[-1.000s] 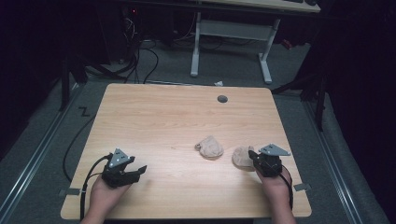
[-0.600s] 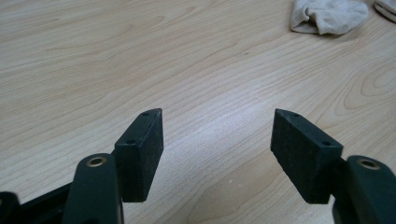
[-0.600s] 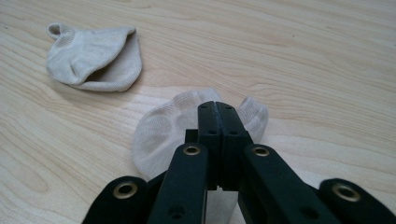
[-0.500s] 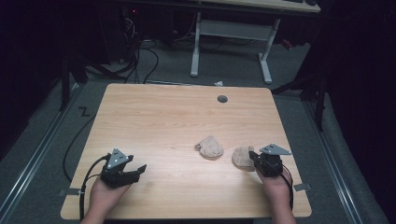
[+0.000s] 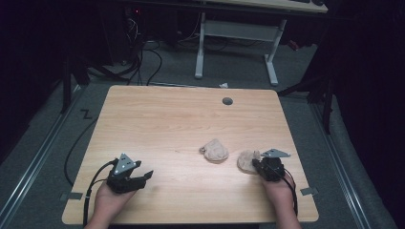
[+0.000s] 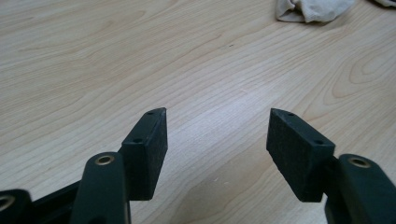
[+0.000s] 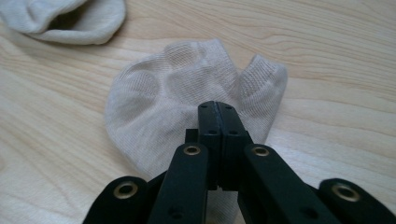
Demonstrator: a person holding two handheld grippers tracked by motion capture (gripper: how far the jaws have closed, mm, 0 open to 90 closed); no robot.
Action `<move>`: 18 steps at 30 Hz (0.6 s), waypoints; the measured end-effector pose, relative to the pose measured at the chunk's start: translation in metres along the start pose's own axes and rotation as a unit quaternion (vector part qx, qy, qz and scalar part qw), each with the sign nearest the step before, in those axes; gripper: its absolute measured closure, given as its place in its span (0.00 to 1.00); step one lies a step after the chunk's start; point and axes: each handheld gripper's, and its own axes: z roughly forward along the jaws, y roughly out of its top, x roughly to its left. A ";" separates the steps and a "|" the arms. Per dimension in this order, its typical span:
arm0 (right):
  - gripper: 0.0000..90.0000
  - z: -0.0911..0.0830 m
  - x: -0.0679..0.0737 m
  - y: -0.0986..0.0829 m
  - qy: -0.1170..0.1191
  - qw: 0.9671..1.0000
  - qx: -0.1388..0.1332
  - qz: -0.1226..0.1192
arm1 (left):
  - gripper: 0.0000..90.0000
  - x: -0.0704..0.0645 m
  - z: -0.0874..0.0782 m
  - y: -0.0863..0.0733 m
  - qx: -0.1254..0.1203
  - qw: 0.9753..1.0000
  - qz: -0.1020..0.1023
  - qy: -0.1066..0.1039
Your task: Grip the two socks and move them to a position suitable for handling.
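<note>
- My right gripper (image 7: pixel 218 109) has its jaws pressed together over the near sock (image 7: pixel 187 88); whether any fabric is pinched between them I cannot tell, as the jaws themselves cover the contact.
- This near sock lies flat at the table's (image 5: pixel 157 119) right front, directly ahead of my right gripper (image 5: pixel 261 164), its long axis running across the jaw line.
- The second sock (image 5: pixel 214 150), crumpled, lies just beyond and to the left, apart from the first.
- My left gripper (image 6: pixel 217 128) stands wide open, holding nothing, well apart from both socks; my right hand is nearer.
- The second sock (image 7: pixel 65 18) is cut off by the frame edge.
</note>
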 end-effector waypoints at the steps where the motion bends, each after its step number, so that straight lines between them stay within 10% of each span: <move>1: 1.00 -0.001 0.002 -0.001 0.004 1.000 0.000 -0.001 | 0.43 -0.001 0.000 0.000 -0.001 1.000 0.000 -0.002; 18: 1.00 -0.005 0.049 0.000 0.061 0.996 0.011 -0.058 | 0.47 -0.012 0.004 0.002 0.011 1.000 0.019 -0.008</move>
